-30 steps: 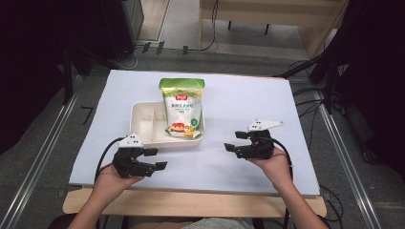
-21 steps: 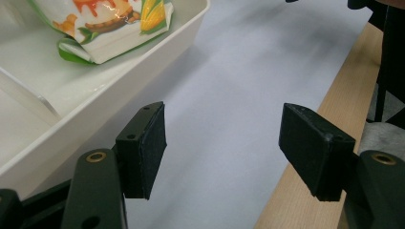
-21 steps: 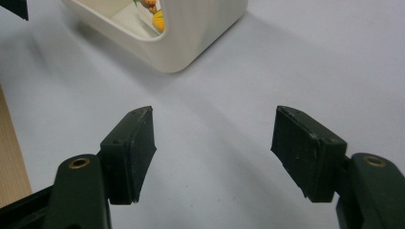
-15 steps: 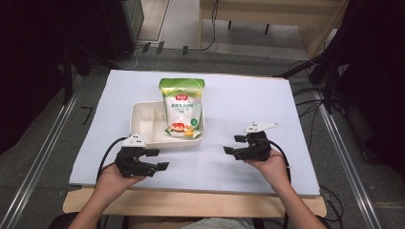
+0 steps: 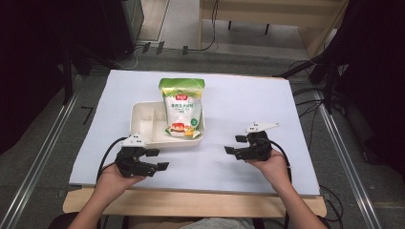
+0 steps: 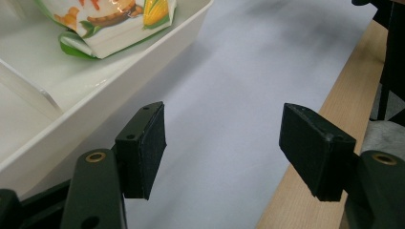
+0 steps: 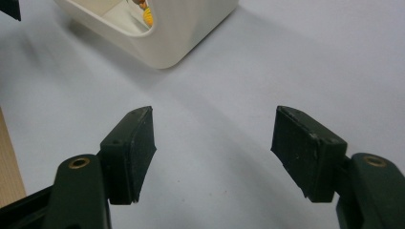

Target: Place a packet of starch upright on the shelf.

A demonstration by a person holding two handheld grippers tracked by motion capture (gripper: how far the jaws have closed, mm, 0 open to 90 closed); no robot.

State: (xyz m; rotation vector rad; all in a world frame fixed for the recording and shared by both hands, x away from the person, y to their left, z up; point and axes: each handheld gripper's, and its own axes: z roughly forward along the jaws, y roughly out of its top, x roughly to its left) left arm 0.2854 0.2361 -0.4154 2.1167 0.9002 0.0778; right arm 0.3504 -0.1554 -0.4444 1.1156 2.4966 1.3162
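Compared with the frame a second ago, the right gripper (image 5: 230,145) has dropped a little nearer to the person's edge of the bench (image 5: 239,100), while the left gripper (image 5: 158,160) sits where it was. Both have their fingers apart with nothing between them; the left gripper view shows bare white bench between its fingers (image 6: 145,148), and the right gripper view shows the same between its own fingers (image 7: 133,152).

Going left to right: the left gripper rests just near of the white tray (image 5: 143,119), close to its near left corner. The tray has a divider; its left compartment looks empty, and the snack bag (image 5: 182,107) lies in the right compartment, its green top leaning over the far rim onto the bench. Right of the tray is open bench, then the right gripper, apart from the tray's near right corner.

The step in hand looks like a reach for the bag. To do it well, I would come in from above and over the near rim rather than level, since the tray wall (image 7: 181,33) stands between each gripper and the bag's lower edge. A pinch on the bag's side seam or its free top edge should hold better than on the slick, bulging face. The tray is light and may slide, so steadying it with the left gripper seems wise. Cables trail behind both grippers, well clear.
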